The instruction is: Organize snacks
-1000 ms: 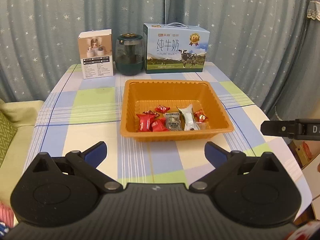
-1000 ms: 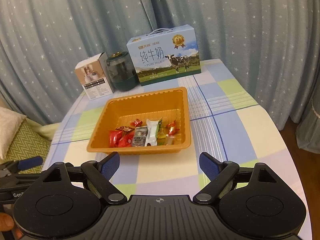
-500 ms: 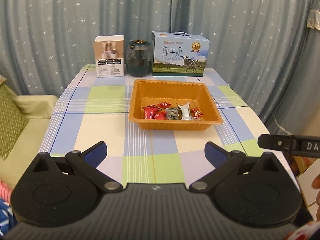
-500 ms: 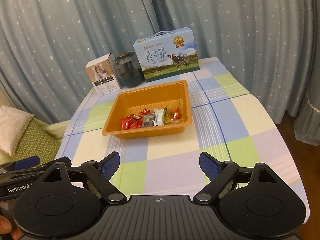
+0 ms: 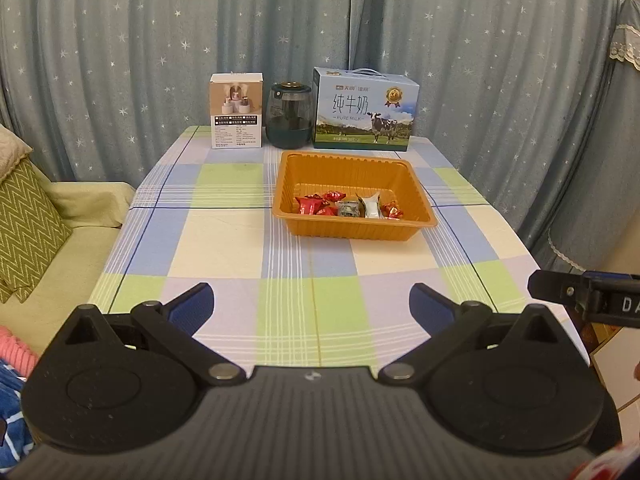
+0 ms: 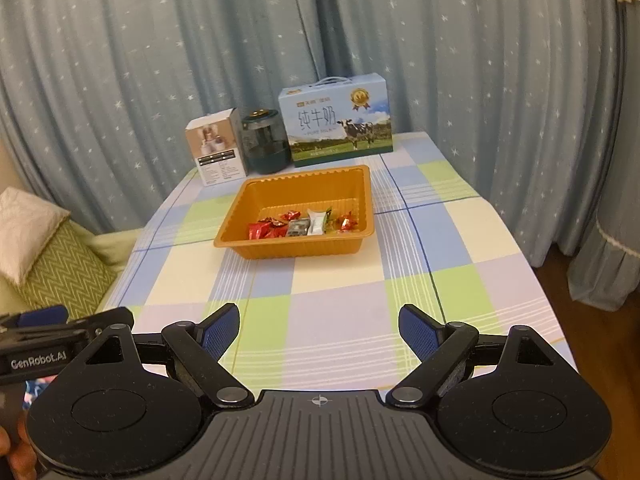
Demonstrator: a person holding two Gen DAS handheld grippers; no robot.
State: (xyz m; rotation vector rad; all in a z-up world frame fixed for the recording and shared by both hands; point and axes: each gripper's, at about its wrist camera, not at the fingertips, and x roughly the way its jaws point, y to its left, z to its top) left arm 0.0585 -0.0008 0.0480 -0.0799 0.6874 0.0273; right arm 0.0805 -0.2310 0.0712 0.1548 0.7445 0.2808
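the wrapped snacks [image 5: 349,207] lie bunched along the near wall inside the orange tray [image 5: 416,184], which sits on the checked worktop [image 5: 224,240] in front of a milk carton [image 5: 365,114], a dark jar [image 5: 290,121] and a small white box [image 5: 236,111]. the left tongs [image 5: 311,306] and right tongs [image 6: 319,330] both stand wide apart, empty, over the worktop's near edge, well apart from the tray.

Left claw [image 5: 311,304]: jaws spread wide, nothing held between them, tilted downward. Right claw [image 6: 319,326]: jaws spread wide, nothing held, likewise tilted downward. Both are positioned side by side.
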